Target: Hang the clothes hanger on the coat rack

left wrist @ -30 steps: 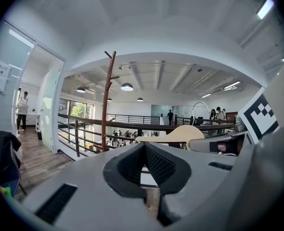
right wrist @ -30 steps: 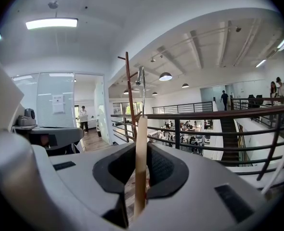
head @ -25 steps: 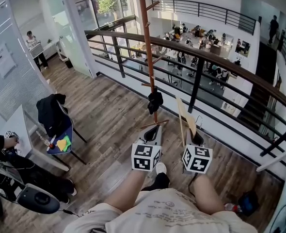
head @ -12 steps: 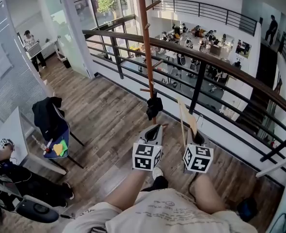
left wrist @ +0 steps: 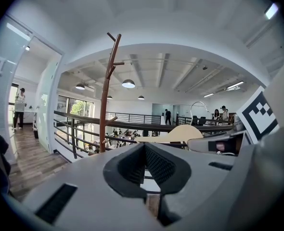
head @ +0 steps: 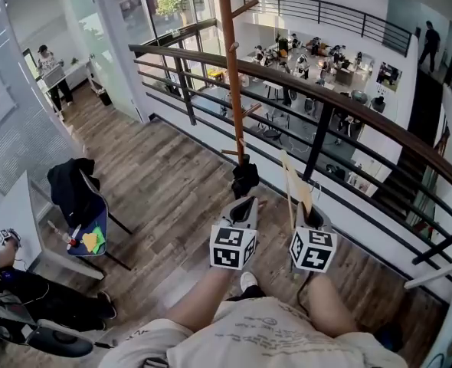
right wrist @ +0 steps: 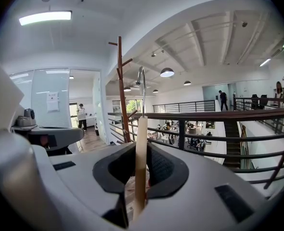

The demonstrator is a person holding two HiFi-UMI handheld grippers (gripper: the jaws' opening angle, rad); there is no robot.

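The coat rack [head: 231, 67] is a tall brown pole with short pegs, standing by the railing just ahead of both grippers. My right gripper [head: 306, 215] is shut on a pale wooden clothes hanger [head: 293, 181], held edge-on and upright. In the right gripper view the hanger [right wrist: 140, 158] sits between the pads, its metal hook [right wrist: 141, 83] up, right of the rack [right wrist: 121, 95]. My left gripper [head: 244, 203] points at the foot of the pole. Its pads stand a narrow gap apart with nothing between them [left wrist: 144, 173]. The left gripper view has the rack [left wrist: 103, 105] at its left and the hanger [left wrist: 180, 134] at its right.
A dark railing [head: 325, 102] runs across behind the rack, with an open hall far below. Something black [head: 245, 179] hangs low on the pole. A chair with a dark jacket [head: 76, 194] stands at the left. A person [head: 48, 69] stands far off by a glass wall.
Both grippers have travelled forward with the person toward the rack and railing, which now sit closer. The hanger stays in the right gripper's hold, and the chair has slid back in the head view.
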